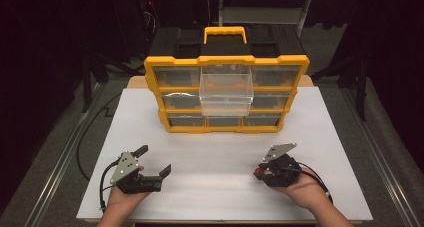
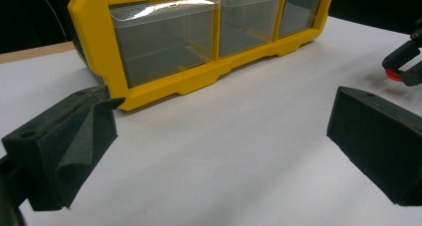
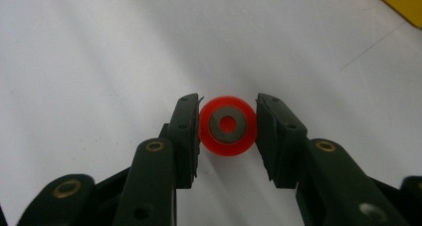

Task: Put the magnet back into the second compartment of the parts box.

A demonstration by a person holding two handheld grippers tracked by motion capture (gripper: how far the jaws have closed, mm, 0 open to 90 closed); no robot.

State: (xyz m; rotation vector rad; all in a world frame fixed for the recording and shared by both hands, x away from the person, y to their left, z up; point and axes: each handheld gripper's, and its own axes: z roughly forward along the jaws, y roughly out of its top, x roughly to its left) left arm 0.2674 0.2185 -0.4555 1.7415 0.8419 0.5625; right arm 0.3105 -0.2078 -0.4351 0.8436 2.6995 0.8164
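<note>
- Right hand-held gripper [image 3: 228, 129]: jaws set either side of a small red wheel with a grey hub [image 3: 228, 126]. Left jaw touches or nearly touches its rim; a thin gap shows at the right jaw. Cannot tell whether it is clamped yet.
- In the high view, the right hand-held gripper [image 1: 265, 173] sits low at the front right of the white counter [image 1: 215, 157], red wheel [image 1: 258, 175] at its tips. Wheel appears to rest on the counter, well apart from the organizer.
- Left hand-held gripper [image 1: 157, 164]: jaws wide apart, nothing between them, held by the left hand [image 1: 122, 197] at the front left. Its own view looks across bare counter toward the organizer's bottom row.
- Risks, as judgement: the wheel is round and smooth; an off-centre squeeze could pop it forward or let it roll. If lifted on a loose pinch, it could drop and roll off the counter.
- Yellow drawer organizer [image 1: 226, 94] stands at the back of the counter, black top, yellow carry handle [image 1: 225, 34].
- Clear drawer [image 1: 226, 94], middle column, pulled well out and overhanging; looks empty. A knock from a passing hand could tip it out.
- Bottom-left drawer [image 2: 164, 42] shut, appears empty. Other drawers shut; contents too dim to tell.
</note>
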